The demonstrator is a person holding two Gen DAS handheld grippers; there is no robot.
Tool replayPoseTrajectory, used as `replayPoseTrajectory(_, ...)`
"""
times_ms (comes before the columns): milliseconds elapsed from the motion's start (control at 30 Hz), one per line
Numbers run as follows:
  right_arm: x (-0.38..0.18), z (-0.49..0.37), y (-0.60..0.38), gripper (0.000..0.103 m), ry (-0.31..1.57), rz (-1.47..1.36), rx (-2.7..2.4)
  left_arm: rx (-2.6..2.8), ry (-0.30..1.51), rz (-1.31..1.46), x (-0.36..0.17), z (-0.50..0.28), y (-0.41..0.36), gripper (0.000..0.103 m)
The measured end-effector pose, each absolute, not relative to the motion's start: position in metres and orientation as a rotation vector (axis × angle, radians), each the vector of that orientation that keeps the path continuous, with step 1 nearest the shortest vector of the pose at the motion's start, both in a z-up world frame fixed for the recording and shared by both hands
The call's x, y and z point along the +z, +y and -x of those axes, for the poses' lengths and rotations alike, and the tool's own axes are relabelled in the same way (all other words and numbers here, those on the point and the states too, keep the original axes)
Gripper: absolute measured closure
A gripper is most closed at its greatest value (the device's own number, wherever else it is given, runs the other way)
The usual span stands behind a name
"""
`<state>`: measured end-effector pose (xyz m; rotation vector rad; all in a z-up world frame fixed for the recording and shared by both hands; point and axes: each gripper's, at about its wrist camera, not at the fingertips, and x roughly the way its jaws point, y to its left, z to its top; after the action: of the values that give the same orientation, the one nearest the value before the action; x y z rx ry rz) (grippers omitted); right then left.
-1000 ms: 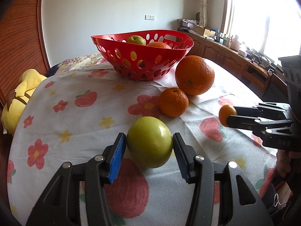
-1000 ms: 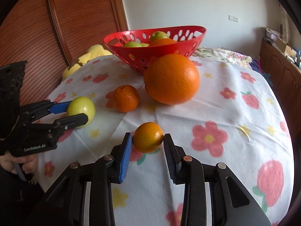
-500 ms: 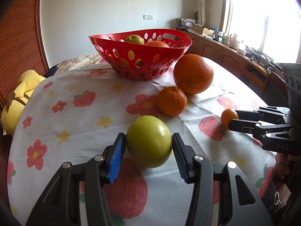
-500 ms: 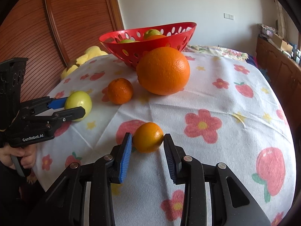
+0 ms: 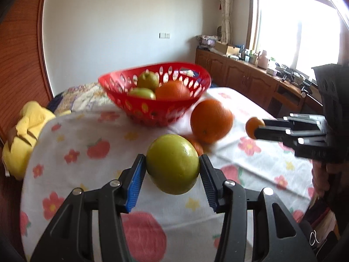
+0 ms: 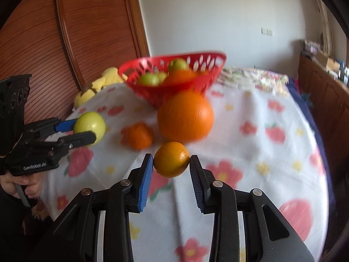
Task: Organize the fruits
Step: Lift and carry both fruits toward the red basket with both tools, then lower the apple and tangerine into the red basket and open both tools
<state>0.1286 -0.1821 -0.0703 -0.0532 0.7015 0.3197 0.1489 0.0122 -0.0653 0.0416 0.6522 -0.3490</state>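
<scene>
My left gripper is shut on a green apple, held clear above the flowered tablecloth. My right gripper is shut on a small orange, also lifted off the cloth. Each gripper shows in the other's view: the right gripper with the small orange, the left gripper with the green apple. A red perforated basket at the far end holds green apples and an orange. A large orange and a mandarin lie before the basket.
A yellow plush toy lies off the table's left edge. A wooden panelled wall stands behind on the left. Wooden cabinets with clutter run under the window on the right. A person's hand grips the left tool's handle.
Both grippers have risen with their fruit off the cloth. The basket's inside and its fruit now show more from above. The green apple now partly covers the mandarin in the left wrist view.
</scene>
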Motion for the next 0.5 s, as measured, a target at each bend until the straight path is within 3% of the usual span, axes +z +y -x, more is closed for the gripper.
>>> replayPoseTrajectory(300, -0.014, -0.177, -0.187, 0.069, 0.613, 0.105, 0.329, -0.332, 0.603, -0.036, -0.037, -0.177, 0.018, 0.054)
replayPoseTrajectory(500, -0.008, -0.22, -0.182, 0.069, 0.615, 0.129, 0.335, -0.315, 0.587, -0.04, -0.026, -0.202, 0.023, 0.054)
